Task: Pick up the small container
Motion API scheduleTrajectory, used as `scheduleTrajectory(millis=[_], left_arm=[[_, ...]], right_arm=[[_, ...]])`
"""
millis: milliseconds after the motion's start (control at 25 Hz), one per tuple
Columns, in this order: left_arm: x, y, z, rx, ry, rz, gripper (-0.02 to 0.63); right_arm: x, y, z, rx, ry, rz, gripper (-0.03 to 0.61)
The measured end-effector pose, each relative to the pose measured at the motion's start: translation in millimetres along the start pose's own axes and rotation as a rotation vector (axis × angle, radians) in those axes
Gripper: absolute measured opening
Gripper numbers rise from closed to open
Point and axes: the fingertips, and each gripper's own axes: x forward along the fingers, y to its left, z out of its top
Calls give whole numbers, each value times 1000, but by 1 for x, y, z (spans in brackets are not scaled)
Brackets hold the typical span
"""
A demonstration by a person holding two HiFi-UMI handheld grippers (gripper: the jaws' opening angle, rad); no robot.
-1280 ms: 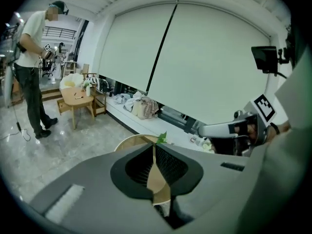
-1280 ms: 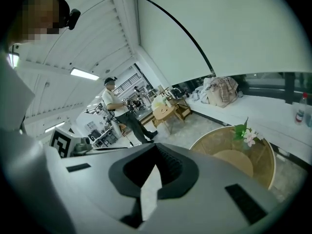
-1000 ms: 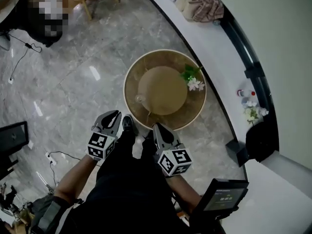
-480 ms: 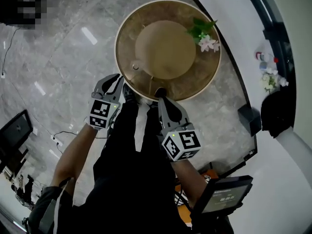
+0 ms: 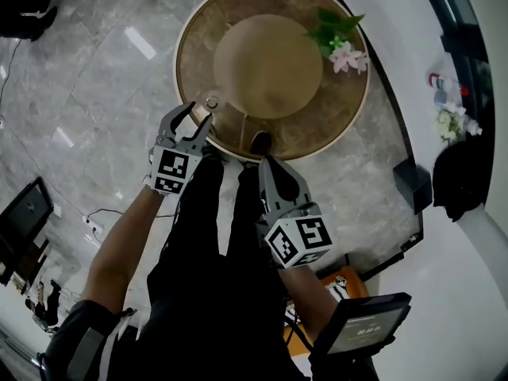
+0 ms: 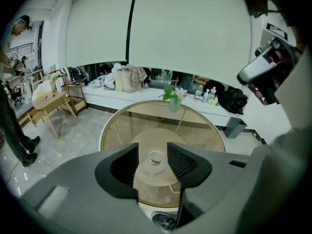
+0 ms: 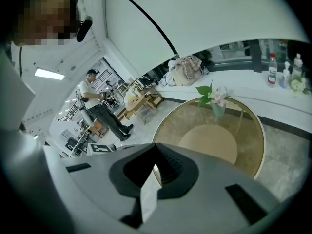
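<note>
The small container (image 5: 211, 101) is a little clear glass jar standing on the near left rim of the round glass table (image 5: 317, 137). My left gripper (image 5: 193, 116) reaches up to that rim, and its jaws are opening. In the left gripper view the container (image 6: 155, 157) shows in the gap of the left gripper (image 6: 152, 149), just ahead of the pads, and neither pad presses on it. My right gripper (image 5: 267, 162) hangs near the table's front edge, away from the jar. Seen from its own camera, the right gripper (image 7: 156, 172) is shut and holds nothing.
A vase of white flowers (image 5: 341, 46) stands at the table's far right side. A white ledge with bottles (image 5: 444, 94) curves behind it, and a dark bin (image 5: 410, 182) sits on the floor. My shoe (image 5: 260, 143) shows under the glass. A person (image 7: 97, 106) stands far off.
The left gripper has moved forward to the table's rim and its jaws have parted around the jar. The table has come closer in the view. The right gripper stays shut.
</note>
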Motion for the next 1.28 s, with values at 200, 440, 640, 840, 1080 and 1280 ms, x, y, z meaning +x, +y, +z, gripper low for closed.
scheduleTrajectory(millis=[200, 440, 640, 840, 1080, 1280], left_arm=[[29, -1, -22, 9, 64, -15, 228], [51, -7, -39, 0, 104, -47, 314], [66, -6, -55, -6, 115, -51, 316], [77, -6, -62, 3, 114, -45, 316], [94, -6, -69, 25, 106, -27, 330], [105, -5, -72, 13, 103, -19, 330]], right_arm=[[2, -6, -6, 25, 17, -7, -2], [6, -14, -18, 60, 30, -11, -3], [14, -21, -38, 88, 66, -18, -3], [17, -30, -56, 96, 90, -34, -3], [18, -40, -77, 86, 132, -51, -3], [14, -46, -88, 98, 145, -60, -3]])
